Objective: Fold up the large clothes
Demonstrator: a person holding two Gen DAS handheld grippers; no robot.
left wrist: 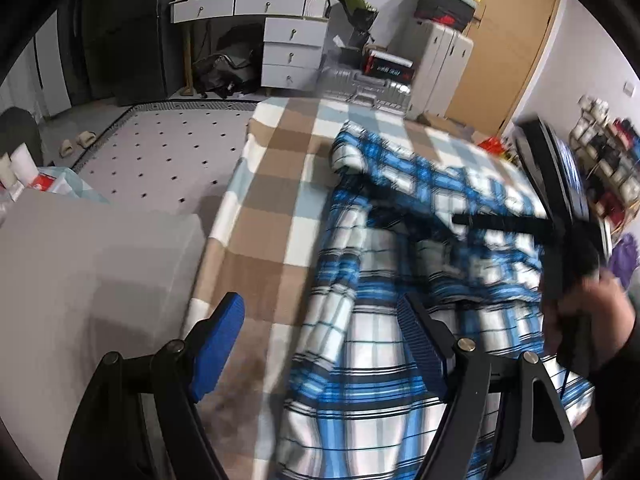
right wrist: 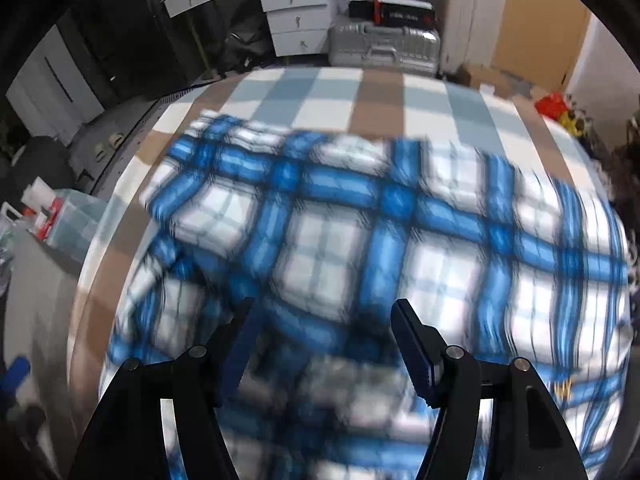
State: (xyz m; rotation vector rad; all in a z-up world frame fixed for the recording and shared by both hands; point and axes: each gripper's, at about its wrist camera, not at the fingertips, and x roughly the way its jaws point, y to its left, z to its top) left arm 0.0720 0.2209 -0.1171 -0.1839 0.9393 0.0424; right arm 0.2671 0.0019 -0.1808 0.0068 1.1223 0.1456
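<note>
Plaid shirt (left wrist: 404,264) on checked bed (left wrist: 272,184), near its left edge.
Left tool (left wrist: 320,336) and right tool (right wrist: 322,340) gape, empty; suitcase (right wrist: 384,46) beyond.

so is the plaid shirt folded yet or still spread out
Partly folded: the plaid shirt has one part lapped over itself on the checked blanket.
</note>
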